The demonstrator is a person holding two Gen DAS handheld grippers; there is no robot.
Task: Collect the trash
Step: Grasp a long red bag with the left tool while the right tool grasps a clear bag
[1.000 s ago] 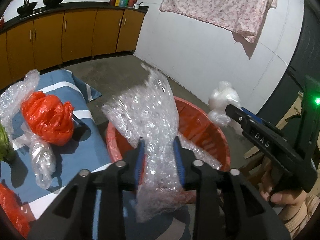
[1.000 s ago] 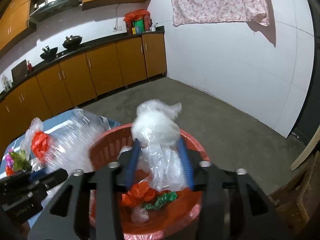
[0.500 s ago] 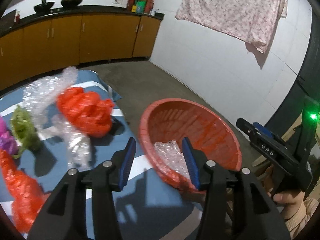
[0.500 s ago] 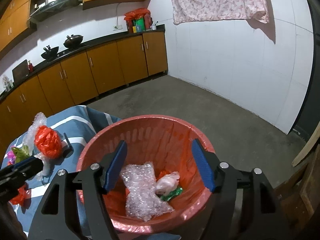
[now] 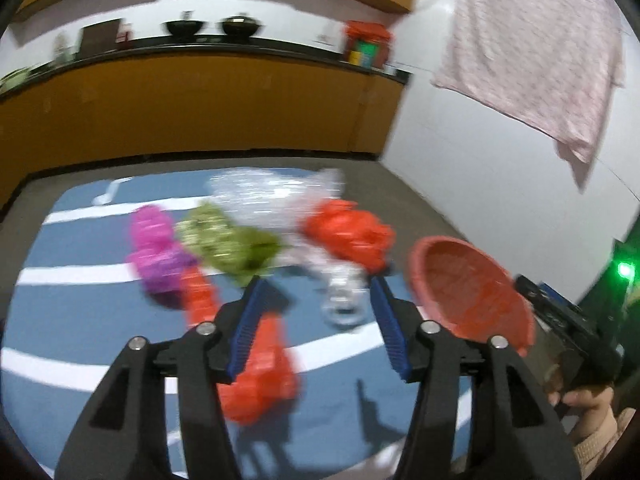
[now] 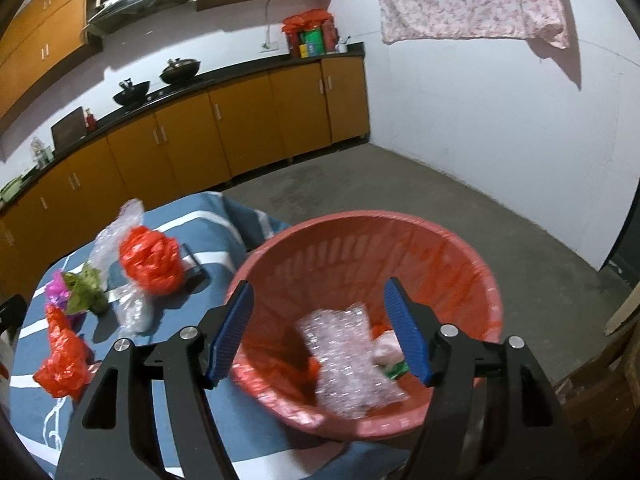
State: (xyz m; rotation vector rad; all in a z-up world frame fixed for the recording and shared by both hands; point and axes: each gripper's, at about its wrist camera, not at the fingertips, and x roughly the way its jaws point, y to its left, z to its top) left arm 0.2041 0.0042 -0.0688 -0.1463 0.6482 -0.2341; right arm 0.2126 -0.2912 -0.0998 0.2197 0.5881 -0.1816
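Both bundles I carried a moment ago now lie in my red basket [image 6: 472, 280]: the bubble wrap [image 6: 344, 356] beside a pale wad, so two pieces are collected. On the blue striped cloth [image 5: 72, 312] more trash waits: a red bag [image 5: 348, 236], green and pink scraps, clear film. My left gripper [image 5: 316, 320] is empty, jaws opening, swung over that pile. My right gripper [image 6: 320, 332] hangs spread, empty, above the basket. The floor beyond the cloth's edge lies bare.
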